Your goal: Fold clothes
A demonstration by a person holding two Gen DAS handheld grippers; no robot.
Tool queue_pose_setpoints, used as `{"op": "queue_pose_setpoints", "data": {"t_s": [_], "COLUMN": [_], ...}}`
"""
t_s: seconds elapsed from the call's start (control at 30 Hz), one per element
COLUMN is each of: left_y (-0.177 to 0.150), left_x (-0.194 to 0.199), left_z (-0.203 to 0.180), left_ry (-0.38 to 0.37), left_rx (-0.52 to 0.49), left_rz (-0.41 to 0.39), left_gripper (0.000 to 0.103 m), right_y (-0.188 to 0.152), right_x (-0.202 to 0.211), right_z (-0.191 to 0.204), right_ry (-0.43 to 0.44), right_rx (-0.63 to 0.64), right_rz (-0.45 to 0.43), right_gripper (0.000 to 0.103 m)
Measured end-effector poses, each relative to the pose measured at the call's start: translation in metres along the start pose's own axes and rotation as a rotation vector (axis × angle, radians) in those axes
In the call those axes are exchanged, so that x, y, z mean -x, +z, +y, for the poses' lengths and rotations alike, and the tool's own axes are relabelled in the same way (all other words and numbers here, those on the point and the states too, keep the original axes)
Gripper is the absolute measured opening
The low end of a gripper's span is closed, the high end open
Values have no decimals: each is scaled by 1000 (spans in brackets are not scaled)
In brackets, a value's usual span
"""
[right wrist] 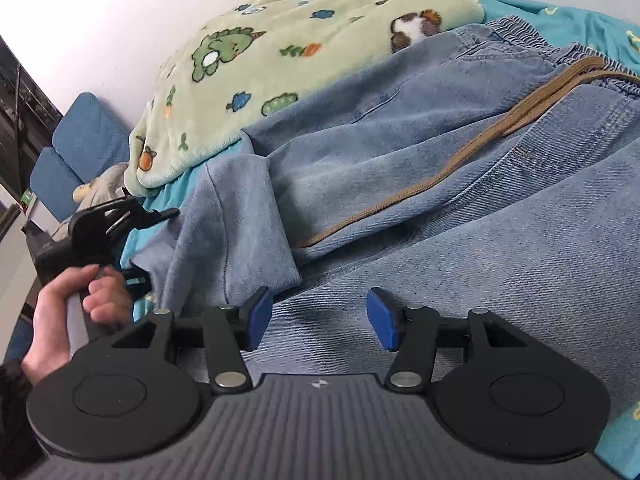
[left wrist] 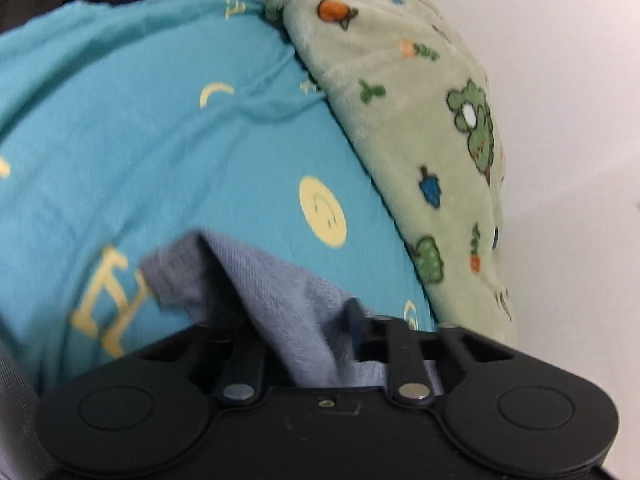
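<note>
Here we hold the jeans (right wrist: 440,168): heavy, limp denim, best taken at hem or waistband. Left gripper (left wrist: 296,320) pinches a leg end; right gripper (right wrist: 320,316) hovers, jaws half open and empty.

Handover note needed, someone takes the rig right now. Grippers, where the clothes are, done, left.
Left gripper: shut on a fold of the jeans, at the hem end of a leg.
Right gripper: open, blue pads apart, hovering over the denim, holding nothing.
Jeans lie spread across the turquoise sheet, the brown drawstring trailing over them. The waistband end lies against the green fleece blanket.
Done: one leg end pinched and partly turned over.
Left: the fold itself; the jeans are still mostly laid out and rumpled.
</note>
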State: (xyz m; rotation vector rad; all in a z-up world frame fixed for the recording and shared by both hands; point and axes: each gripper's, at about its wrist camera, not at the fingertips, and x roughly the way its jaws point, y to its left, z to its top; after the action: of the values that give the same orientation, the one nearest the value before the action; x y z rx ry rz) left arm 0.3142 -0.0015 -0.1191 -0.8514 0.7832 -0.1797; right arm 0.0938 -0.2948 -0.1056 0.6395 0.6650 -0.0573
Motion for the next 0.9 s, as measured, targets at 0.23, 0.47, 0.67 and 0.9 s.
{"op": "queue_pose_setpoints", "data": {"t_s": [0.23,0.47,0.67,0.9], "left_y": [31,83,129,165], "left_x": [44,116,167,197], "left_z": [-18,-18,9,61], "left_ry": [-25,-49,-3,98], "left_rx": [-124,-136,-103,-27], "left_rz": [-106,-278,-423,-516], "left_gripper": [4,3,2,2], "right_y": [-2,-5,-11,-13], "right_x": [-1,1,-4,-1], "right_z": [5,12,7,15], "right_ry": [9,31,70,94], "right_rx": [47,86,55,97], "right_rz": [-12,-19,28,13], "right_gripper": [55,55,55,55]}}
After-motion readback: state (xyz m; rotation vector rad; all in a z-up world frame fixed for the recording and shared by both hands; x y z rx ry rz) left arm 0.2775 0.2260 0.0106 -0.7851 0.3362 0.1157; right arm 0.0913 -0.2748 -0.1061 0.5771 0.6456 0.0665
